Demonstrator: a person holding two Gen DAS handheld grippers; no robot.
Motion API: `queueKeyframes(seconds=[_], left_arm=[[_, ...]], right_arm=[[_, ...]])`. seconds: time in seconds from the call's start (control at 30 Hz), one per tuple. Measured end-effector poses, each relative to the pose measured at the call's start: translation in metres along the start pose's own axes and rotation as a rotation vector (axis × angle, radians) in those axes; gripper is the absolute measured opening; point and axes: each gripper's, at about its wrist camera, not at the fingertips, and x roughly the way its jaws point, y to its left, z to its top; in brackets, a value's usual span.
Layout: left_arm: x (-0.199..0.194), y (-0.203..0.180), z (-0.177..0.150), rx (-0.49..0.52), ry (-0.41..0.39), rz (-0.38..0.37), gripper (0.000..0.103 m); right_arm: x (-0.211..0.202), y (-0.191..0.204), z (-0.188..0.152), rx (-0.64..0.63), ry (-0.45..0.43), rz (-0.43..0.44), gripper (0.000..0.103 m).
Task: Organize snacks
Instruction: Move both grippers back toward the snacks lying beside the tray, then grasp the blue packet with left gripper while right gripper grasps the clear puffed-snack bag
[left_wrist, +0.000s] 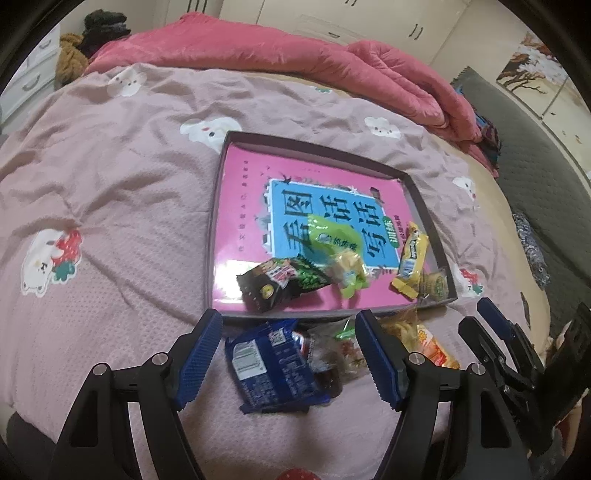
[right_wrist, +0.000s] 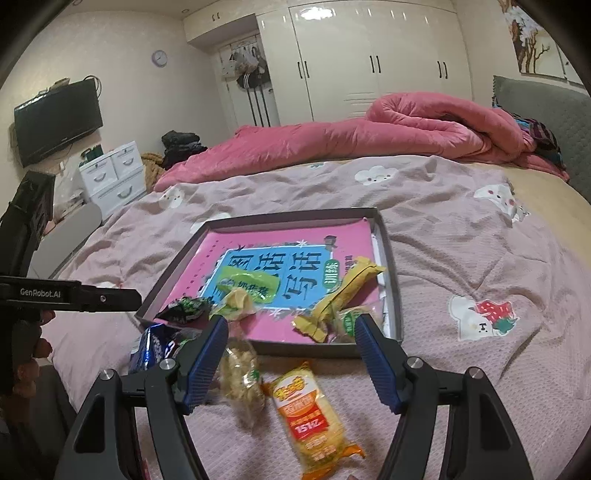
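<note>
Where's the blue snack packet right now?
The blue snack packet lies on the bedspread between the left gripper fingers, just outside the tray near edge.

- The small round green-labelled biscuit packet (left_wrist: 437, 283) in the shallow grey cardboard tray's (left_wrist: 424, 206) corner lay partly under the yellow wrapped candy bar (left_wrist: 410, 258); its print was too small to read.
- The clear packets (left_wrist: 332, 354) beside the blue foil biscuit packet (left_wrist: 269, 363) were partly hidden behind the left claw's (left_wrist: 291, 360) finger.
- The right claw (left_wrist: 495, 332) was cut off at the left wrist view's edge.
</note>
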Motion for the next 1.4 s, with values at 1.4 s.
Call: queueKeyframes(seconds=[1.4], left_arm=[[0.024,0.032,-0.025,-0.123,0.118,-0.041,0.076]], right_arm=[[0.023,0.034,-0.028,-0.119,0.142,-0.037,0.07]])
